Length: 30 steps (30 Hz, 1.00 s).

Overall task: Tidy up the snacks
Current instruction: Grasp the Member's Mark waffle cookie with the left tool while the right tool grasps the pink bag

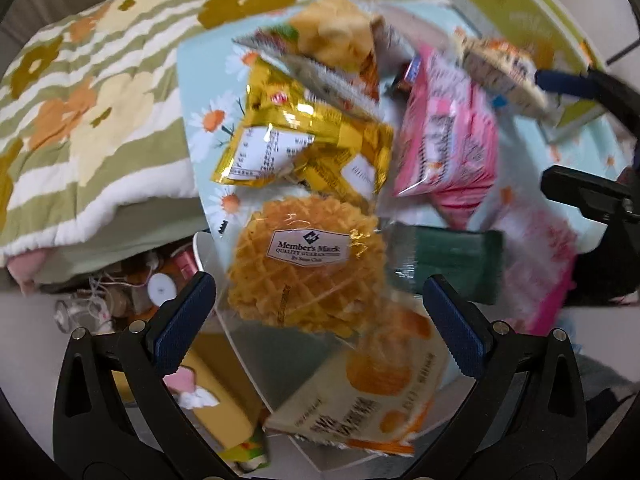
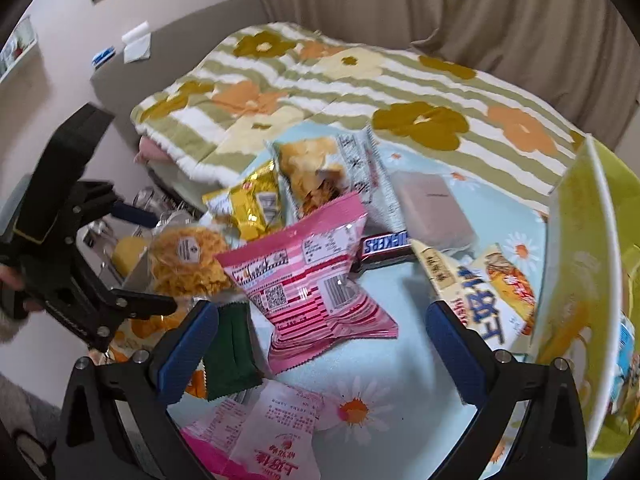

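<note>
L tongs (image 1: 318, 320): wide, empty, over waffle pack (image 1: 304, 268).
R tongs (image 2: 320, 346): wide, empty, nr pink pouch (image 2: 316, 280).
Tip: lower L straight, pinch crinkly wrapper edge; don't crush waffles.

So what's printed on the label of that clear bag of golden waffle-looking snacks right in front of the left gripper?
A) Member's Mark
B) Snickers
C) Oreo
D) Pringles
A: in the left wrist view, the white label on the waffle snack bag reads "Member's Mark". The bag lies just ahead of the open left gripper, which holds nothing.
</note>
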Each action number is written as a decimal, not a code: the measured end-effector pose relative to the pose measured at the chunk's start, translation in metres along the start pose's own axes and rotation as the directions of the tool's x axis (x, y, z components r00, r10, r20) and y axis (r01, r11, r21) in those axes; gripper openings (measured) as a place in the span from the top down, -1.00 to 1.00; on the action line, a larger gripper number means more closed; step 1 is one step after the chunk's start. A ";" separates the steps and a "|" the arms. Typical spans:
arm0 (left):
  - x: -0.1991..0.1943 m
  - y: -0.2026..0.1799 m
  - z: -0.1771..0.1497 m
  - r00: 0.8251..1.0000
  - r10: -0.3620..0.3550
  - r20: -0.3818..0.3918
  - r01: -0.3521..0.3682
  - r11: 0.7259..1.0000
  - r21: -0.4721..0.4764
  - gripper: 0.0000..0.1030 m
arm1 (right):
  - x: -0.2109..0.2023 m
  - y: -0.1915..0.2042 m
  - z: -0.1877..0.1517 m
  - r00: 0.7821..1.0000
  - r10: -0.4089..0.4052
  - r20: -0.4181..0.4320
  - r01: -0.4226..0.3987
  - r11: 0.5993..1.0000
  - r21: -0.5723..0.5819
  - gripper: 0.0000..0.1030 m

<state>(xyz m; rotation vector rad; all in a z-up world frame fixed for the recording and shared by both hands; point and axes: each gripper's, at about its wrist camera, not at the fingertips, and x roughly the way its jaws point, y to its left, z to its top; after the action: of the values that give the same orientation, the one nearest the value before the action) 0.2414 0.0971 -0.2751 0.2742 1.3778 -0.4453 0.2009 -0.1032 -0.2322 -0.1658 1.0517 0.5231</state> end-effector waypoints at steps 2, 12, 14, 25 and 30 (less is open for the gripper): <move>0.008 -0.002 0.003 1.000 0.008 -0.019 -0.008 1.000 0.013 -0.99 | 0.009 0.001 0.000 1.000 0.004 -0.013 -0.004 1.000 -0.019 -1.00; 0.034 -0.026 0.017 0.991 0.124 -0.043 -0.116 0.981 0.157 -0.99 | 0.041 -0.003 0.003 0.997 0.043 -0.059 -0.046 0.997 -0.058 -1.00; 0.038 -0.031 0.017 0.987 0.153 -0.042 -0.142 0.972 0.186 -0.98 | 0.045 -0.004 0.003 0.997 0.051 -0.065 -0.055 0.997 -0.061 -1.00; 0.032 -0.036 0.014 0.980 0.199 -0.018 -0.191 0.958 0.214 -0.40 | 0.064 -0.003 0.007 0.991 0.095 -0.089 -0.104 0.989 -0.105 -1.00; 0.029 -0.037 0.011 0.980 0.197 -0.006 -0.191 0.958 0.212 -0.34 | 0.069 0.004 0.007 0.992 0.083 -0.098 -0.097 0.985 -0.144 -1.00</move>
<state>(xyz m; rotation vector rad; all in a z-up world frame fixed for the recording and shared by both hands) 0.2380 0.0557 -0.2989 0.5866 1.3162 -0.4256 0.2310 -0.0741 -0.2879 -0.2764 1.1137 0.6818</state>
